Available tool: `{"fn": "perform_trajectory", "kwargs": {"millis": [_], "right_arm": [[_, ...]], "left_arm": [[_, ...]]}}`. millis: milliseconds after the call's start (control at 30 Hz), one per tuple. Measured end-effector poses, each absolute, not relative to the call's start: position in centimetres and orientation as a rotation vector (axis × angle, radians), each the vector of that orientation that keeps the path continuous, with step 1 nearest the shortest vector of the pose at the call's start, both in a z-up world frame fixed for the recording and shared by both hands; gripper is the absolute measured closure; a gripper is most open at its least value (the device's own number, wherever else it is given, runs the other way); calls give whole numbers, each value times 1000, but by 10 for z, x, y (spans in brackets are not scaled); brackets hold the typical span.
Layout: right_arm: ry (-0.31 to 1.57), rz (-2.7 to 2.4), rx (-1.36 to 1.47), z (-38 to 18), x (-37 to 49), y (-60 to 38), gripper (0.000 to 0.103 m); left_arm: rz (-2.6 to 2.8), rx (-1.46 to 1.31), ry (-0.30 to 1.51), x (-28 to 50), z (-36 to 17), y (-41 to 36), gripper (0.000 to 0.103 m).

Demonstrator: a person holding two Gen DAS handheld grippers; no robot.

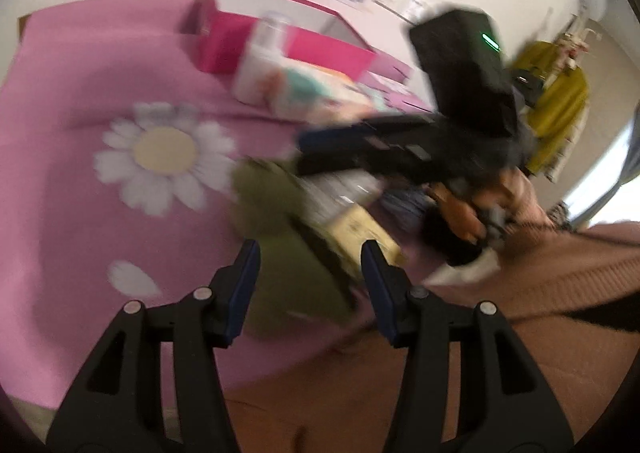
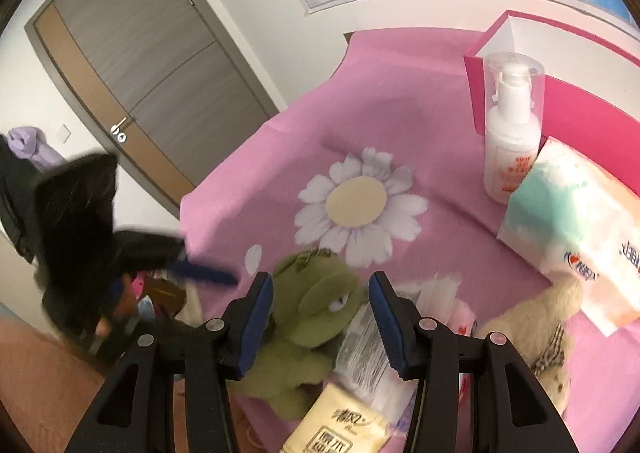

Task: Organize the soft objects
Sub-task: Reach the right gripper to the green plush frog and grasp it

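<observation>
Nearest, the right tool (image 2: 320,289) hangs open over a green plush frog (image 2: 310,317), fuzzy and slumped on the pink bench (image 2: 384,125) beside tissue packs (image 2: 360,357). Left tool (image 1: 310,259) is open too. Farther right lies a cream teddy (image 2: 532,317).

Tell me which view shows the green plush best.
The right wrist view: the green plush is sharp, its face visible, between the open right gripper fingers. The left wrist view shows only a blurred green shape.
</observation>
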State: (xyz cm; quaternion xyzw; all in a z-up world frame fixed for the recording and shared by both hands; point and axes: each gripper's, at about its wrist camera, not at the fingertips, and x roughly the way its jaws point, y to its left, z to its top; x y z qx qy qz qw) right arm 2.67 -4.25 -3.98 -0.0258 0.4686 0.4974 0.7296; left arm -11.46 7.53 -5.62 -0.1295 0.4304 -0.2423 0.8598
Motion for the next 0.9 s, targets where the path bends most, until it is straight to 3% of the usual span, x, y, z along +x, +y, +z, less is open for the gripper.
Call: {"fn": "perform_trajectory", "kwargs": {"millis": [67,333,433,533,700,900], "right_arm": [[1028,1108,-60,-39,29,-38,52],[1062,1144,-125,-49,29,-13,52],[1067,1151,-135,-52,31,-14,51],[1052,1154,-135,-49,32,-19,51],[1062,1161,-119,-53,32,-28,54],[1047,1153,-95,-43,42,-29,54]], "left_arm": [[-497,-240,927,-120,-60,63,41],[-313,-121,1010,-119,-81,50,36],[-257,-157,996,-120,-75,62,38],[-173,-188,958,-120,-68,81,46],[-75,-248,880,-115,-57,111,46],[-182,-274,913,-108,-68,102,46]]}}
